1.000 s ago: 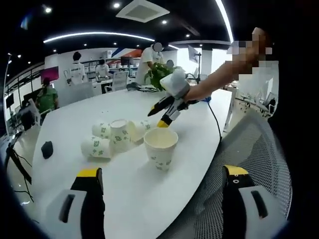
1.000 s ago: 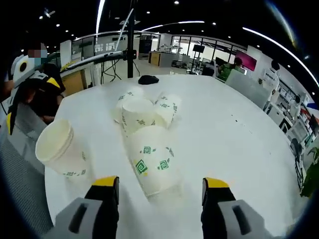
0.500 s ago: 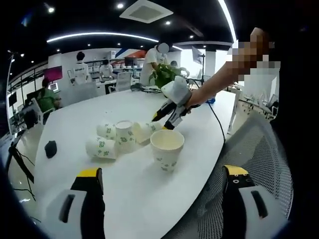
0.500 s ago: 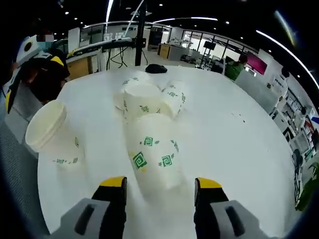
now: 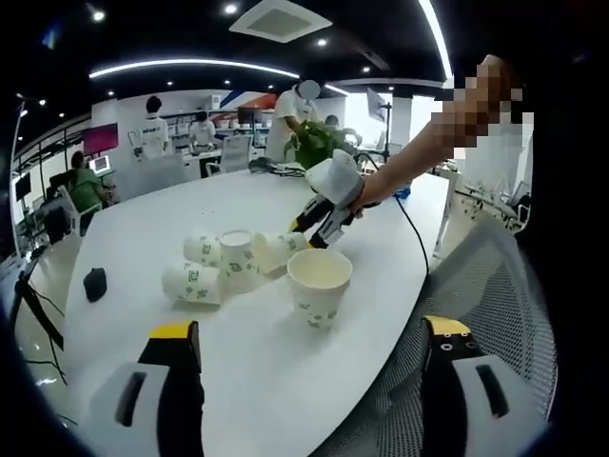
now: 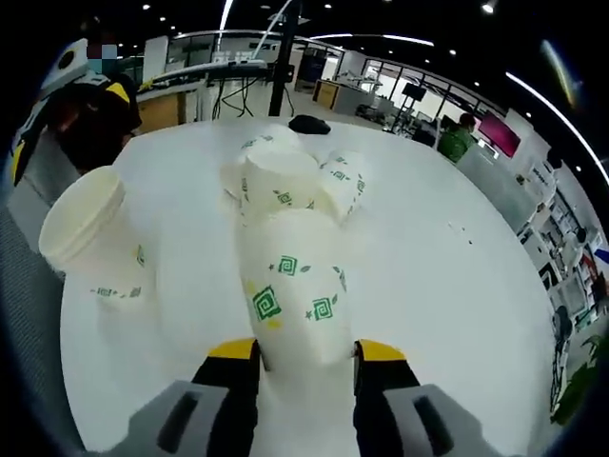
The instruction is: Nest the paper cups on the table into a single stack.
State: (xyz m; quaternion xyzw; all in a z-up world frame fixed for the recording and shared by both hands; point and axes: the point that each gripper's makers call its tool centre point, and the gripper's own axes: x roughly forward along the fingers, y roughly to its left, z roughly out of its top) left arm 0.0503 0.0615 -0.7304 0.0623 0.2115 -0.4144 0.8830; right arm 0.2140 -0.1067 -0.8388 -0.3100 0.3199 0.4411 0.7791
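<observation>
A paper cup (image 6: 290, 295) with green prints lies on its side between my right gripper's (image 6: 306, 350) jaws, which press its two sides. An upright cup (image 6: 86, 243) stands to its left, and several more cups (image 6: 281, 181) lie and stand in a cluster just beyond. In the left gripper view the right gripper (image 5: 319, 228) reaches in from the right, down onto that lying cup (image 5: 281, 252). The upright cup (image 5: 319, 286) stands nearest, and the cluster (image 5: 214, 271) lies left of it. My left gripper (image 5: 309, 328) hangs wide open, holding nothing, short of the upright cup.
The white oval table (image 5: 257, 371) has its edge close on the right, by a grey mesh chair (image 5: 495, 286). A small black object (image 5: 93, 284) lies far left of the cups. People, desks and a green plant (image 5: 309, 143) are in the background.
My right gripper's jaws have narrowed from wide apart onto the lying cup while moving forward over it. The left gripper stays open and nearly still.
</observation>
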